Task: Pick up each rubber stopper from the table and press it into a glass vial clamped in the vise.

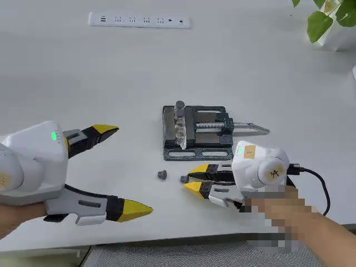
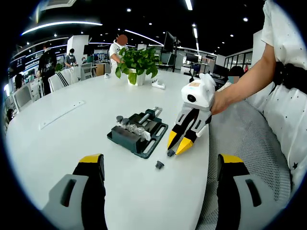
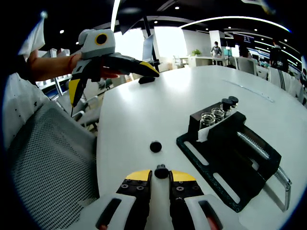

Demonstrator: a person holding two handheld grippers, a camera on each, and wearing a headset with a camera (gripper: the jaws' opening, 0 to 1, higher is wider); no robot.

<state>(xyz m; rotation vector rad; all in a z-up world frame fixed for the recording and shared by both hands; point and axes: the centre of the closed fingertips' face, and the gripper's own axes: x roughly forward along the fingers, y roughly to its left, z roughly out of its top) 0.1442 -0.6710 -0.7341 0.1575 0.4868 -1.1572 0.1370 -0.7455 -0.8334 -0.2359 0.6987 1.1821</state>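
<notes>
The left claw (image 1: pixel 121 169) hovers wide open above the near edge of the table (image 1: pixel 83 72), holding nothing. The right claw (image 1: pixel 196 178) is narrowed to a slim gap, pinching 1 rubber stopper (image 3: pixel 161 170) at its very tips, low against the table. A 2nd stopper (image 1: pixel 162 174) lies loose just beside it. Beyond them the vise (image 1: pixel 211 139) clamps a row of 4 vials (image 3: pixel 218 112), the 2 farther ones capped. A power strip (image 1: pixel 139 20) lies at the far edge.
</notes>
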